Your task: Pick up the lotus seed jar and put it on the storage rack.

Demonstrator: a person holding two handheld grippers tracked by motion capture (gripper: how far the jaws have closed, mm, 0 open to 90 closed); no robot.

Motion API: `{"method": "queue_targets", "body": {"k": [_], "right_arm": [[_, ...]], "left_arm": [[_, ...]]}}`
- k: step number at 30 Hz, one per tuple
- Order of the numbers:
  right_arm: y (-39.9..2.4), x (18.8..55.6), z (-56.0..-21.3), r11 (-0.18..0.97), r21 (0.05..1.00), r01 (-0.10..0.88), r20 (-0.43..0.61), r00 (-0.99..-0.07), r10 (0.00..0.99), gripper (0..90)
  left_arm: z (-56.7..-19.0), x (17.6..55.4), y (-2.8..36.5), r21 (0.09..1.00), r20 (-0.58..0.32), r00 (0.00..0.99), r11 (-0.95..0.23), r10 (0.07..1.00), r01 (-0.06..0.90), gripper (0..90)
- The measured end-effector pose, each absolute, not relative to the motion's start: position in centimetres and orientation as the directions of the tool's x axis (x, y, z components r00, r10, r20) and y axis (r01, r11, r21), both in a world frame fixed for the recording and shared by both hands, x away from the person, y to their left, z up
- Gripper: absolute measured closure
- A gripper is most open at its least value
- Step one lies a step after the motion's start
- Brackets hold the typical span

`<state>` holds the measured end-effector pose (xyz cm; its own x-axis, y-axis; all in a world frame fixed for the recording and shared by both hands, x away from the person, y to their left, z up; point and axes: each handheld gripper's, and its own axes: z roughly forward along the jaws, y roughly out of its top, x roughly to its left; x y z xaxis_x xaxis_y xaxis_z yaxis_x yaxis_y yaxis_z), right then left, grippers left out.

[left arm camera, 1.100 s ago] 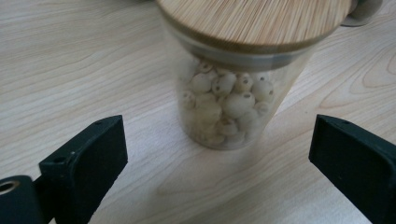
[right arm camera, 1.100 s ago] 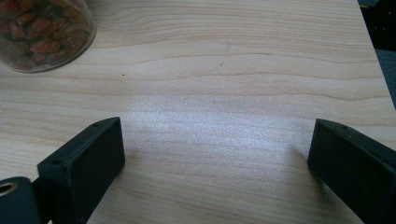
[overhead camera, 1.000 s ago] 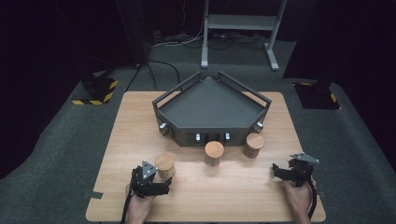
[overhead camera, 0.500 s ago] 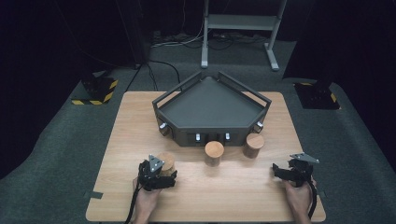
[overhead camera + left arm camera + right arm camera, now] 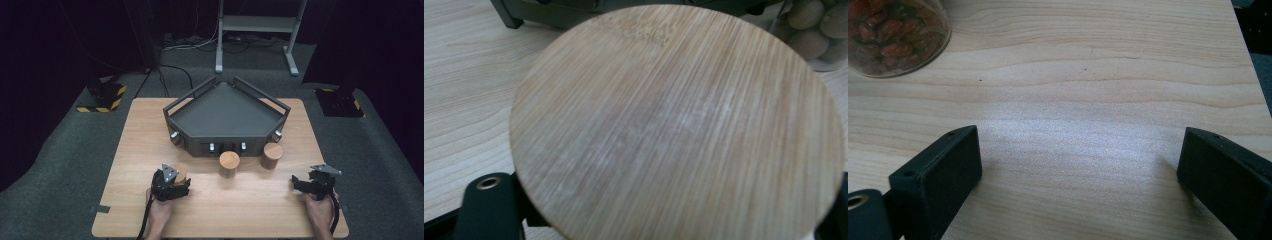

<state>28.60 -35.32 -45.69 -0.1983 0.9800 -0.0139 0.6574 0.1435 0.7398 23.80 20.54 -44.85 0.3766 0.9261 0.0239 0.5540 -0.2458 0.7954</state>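
Landmark: dark grey five-sided tray [image 5: 227, 111] with raised rails, standing at the middle of the far half of the counter [image 5: 140, 145]
Left jar: round jar with a bamboo lid [image 5: 674, 125], on the counter in front of the tray's near left corner, standing upright; its lid shows as a tan disc [image 5: 180, 172] in the high view, partly under the gripper
Left hand-held gripper [image 5: 170, 182]: in front of the tray, left of its centre, over the left jar; its jaws have just been closing and now stand on either side of the lid, pinching it; in the left gripper view the black jaw tips peek out at the lid's lower left and lower right edges
Middle jar [image 5: 229, 163]: wooden-lidded, upright, just in front of the tray's near wall, at its centre
Right jar [image 5: 272, 155]: wooden-lidded, upright, just beside the tray's near right corner
Right hand-held gripper [image 5: 314, 184]: in front of the tray and well to its right, near the counter's right edge; jaws spread wide with bare counter between them, nothing held
Jar contents: reddish-brown pieces behind clear glass [image 5: 893, 35] in the right gripper view; pale round pieces in a glass jar [image 5: 819, 30] in the left gripper view
Hands: one on each gripper, coming in from the counter's near edge, opposite the tray
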Motion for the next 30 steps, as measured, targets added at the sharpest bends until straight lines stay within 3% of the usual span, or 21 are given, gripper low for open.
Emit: {"method": "queue_targets", "body": {"k": [13,30], "right_arm": [[-35.3,28.6,-45.7,0.144,0.740,0.657,-0.014,-0.199,0.980,3.4],[-35.3,28.6,-45.7,0.144,0.740,0.657,-0.014,-0.199,0.980,3.5]], "left_arm": [[-43.9,23.8,20.3,0.791,0.030,0.386,-0.258,0.922,0.555,25.5],[-37.9,26.0,20.9,0.815,-0.037,0.475,-0.249,0.879,0.524,25.5]]}}
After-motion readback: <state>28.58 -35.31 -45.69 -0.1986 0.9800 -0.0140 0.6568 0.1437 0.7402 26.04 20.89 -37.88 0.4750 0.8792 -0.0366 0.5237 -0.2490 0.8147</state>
